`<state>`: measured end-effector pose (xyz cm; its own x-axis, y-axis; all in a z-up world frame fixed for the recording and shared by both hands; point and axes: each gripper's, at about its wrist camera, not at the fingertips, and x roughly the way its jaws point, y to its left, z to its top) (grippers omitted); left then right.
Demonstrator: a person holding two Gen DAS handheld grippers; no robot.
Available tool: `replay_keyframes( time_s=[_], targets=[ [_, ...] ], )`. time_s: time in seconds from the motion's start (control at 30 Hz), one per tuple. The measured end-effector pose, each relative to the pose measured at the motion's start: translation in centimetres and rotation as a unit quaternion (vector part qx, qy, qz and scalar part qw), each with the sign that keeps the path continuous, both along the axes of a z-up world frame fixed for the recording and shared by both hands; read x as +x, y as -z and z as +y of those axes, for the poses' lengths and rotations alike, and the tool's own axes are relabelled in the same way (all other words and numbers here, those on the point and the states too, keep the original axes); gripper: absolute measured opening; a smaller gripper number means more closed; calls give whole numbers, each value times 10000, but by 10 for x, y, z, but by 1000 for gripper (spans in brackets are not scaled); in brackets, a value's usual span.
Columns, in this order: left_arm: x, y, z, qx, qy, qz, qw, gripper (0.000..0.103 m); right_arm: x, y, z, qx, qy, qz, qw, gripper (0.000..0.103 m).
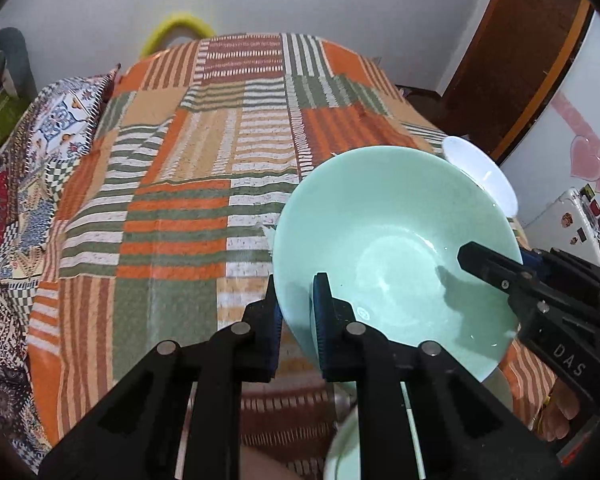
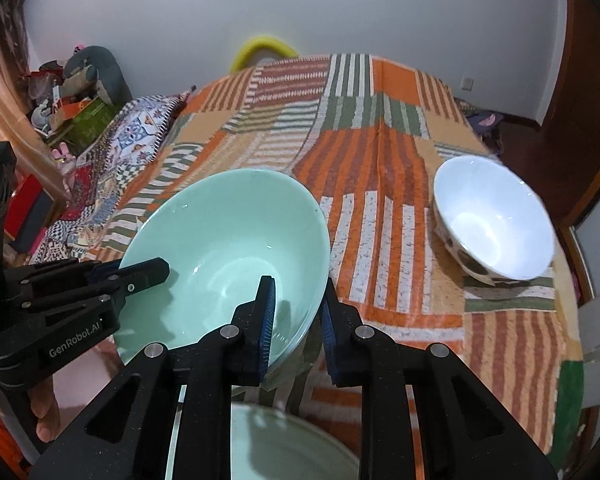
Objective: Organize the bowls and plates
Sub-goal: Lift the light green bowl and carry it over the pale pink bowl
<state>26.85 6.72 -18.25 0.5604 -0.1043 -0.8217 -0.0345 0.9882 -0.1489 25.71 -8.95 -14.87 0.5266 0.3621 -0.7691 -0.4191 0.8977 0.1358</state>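
A mint green bowl hangs above the striped bedspread, held by both grippers. My left gripper is shut on its near-left rim, one pad outside and one inside. In the right wrist view the green bowl has my right gripper shut on its right rim; the left gripper reaches in from the left. The right gripper shows on the bowl's right rim in the left wrist view. A white bowl with a dark pattern outside sits on the bedspread at right, also the white bowl behind the green one. A pale green dish lies below the grippers.
The patchwork bedspread in orange, green and white covers the surface. A patterned pillow lies at the left. Soft toys and boxes crowd the far left corner. A wooden door and a white fridge stand at right.
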Motion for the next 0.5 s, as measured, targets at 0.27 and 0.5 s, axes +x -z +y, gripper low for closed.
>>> replay_keyframes(
  time_s=[0.27,0.5],
  targets=[
    [-50,-22,-6,-10,-76,-201,9998,14,-36,-21,-6,161,-65,-209,9996,20],
    [-94,-37,-5,134,-256,-379,9989,14,-66,-29,-2,299,-175,-310,9989,21]
  ],
)
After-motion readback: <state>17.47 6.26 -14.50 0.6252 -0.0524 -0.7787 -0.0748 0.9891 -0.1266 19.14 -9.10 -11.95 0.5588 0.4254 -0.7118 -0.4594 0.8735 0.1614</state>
